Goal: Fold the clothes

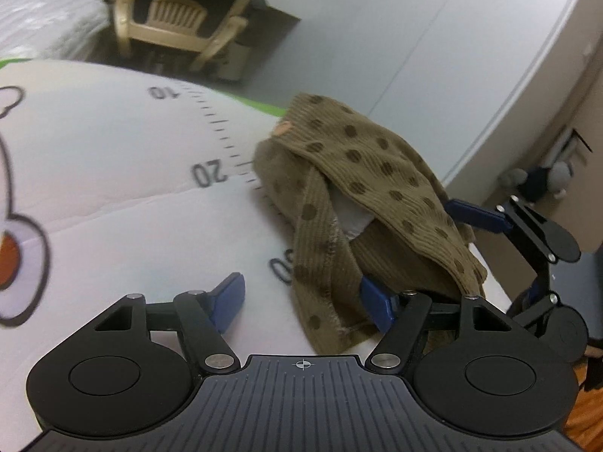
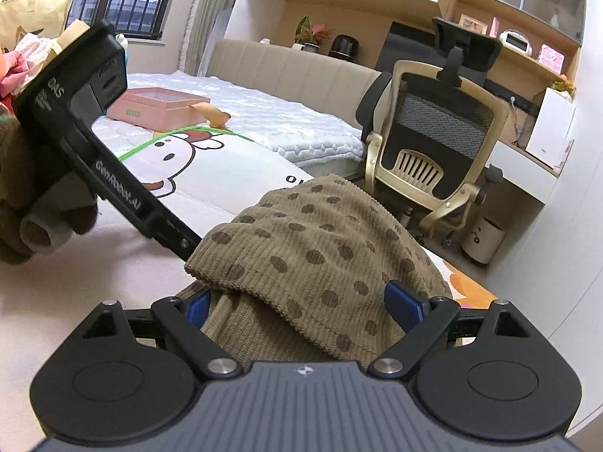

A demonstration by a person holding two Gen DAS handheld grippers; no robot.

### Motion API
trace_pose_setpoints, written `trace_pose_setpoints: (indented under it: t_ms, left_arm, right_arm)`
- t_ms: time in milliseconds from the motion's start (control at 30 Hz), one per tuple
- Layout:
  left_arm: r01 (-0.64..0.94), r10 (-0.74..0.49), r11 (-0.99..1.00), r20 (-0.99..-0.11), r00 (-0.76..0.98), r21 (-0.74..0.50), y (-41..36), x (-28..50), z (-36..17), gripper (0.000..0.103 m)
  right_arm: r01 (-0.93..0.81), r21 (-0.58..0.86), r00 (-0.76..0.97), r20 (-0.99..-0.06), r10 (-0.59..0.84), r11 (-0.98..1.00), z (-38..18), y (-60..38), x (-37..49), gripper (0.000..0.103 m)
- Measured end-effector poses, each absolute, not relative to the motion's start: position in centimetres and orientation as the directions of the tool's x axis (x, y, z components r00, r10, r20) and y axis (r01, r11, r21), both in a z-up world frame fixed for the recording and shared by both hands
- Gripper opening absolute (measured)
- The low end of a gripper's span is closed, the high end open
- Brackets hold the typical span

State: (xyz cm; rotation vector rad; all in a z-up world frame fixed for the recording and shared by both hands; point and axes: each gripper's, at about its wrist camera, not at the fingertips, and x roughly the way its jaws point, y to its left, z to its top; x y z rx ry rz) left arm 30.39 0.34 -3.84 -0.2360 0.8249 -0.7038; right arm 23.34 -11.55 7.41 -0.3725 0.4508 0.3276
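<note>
While both grippers stand open, the dotted garment [image 2: 312,248] fills the right gripper [image 2: 307,307] at frame centre; the left gripper [image 1: 301,301] touches only its lower-right hem.

We see the left gripper [image 1: 301,297] built of black linkage bars with silver pivot screws, two round black discs at its base, blue pads [image 1: 226,301] on the fingers, and a ribbed dark-grey housing marked with a small crosshair. The right gripper [image 2: 307,307] shows us the same black links, silver screws, blue pads [image 2: 405,305] and ribbed grey body. In the right wrist view we also read white "GenRobot.AI" and "DAS" lettering along the left unit's black body, beside a brown sleeve [image 2: 15,173].
</note>
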Motion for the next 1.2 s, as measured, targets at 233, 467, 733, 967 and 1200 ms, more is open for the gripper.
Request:
trace_pose_setpoints:
  t_ms: [233, 467, 733, 967, 1200]
  left_arm:
    - [0.452, -0.676, 0.736, -0.596, 0.434, -0.504, -0.4, 29.5, -4.3, 0.015]
    - [0.492, -0.732, 0.675, -0.584, 0.350, -0.550, 0.2, 24.6, -3.7, 0.014]
    - [0.415, -0.647, 0.761, -0.617, 0.447, -0.498, 3.0, 22.9, -2.6, 0.036]
    - [0.373, -0.613, 0.790, -0.624, 0.485, -0.486, 2.3, 24.2, -2.9, 0.048]
    - [0.351, -0.613, 0.790, -0.619, 0.491, -0.503, 2.1, 24.4, -3.0, 0.053]
  right_arm:
    - [-0.389, -0.267, 0.849, -0.476, 0.230, 0.882, 7.7, -11.7, 24.0, 0.091]
    - [-0.401, -0.229, 0.839, -0.481, 0.255, 0.887, 7.4, -11.0, 24.6, 0.091]
    - [-0.405, -0.210, 0.827, -0.500, 0.258, 0.890, 6.9, -10.2, 24.6, 0.091]
    - [-0.416, -0.302, 0.848, -0.469, 0.246, 0.857, 7.8, -10.7, 18.6, 0.095]
    - [-0.444, -0.480, 0.842, -0.513, 0.168, 0.757, 4.2, -7.3, 19.4, 0.095]
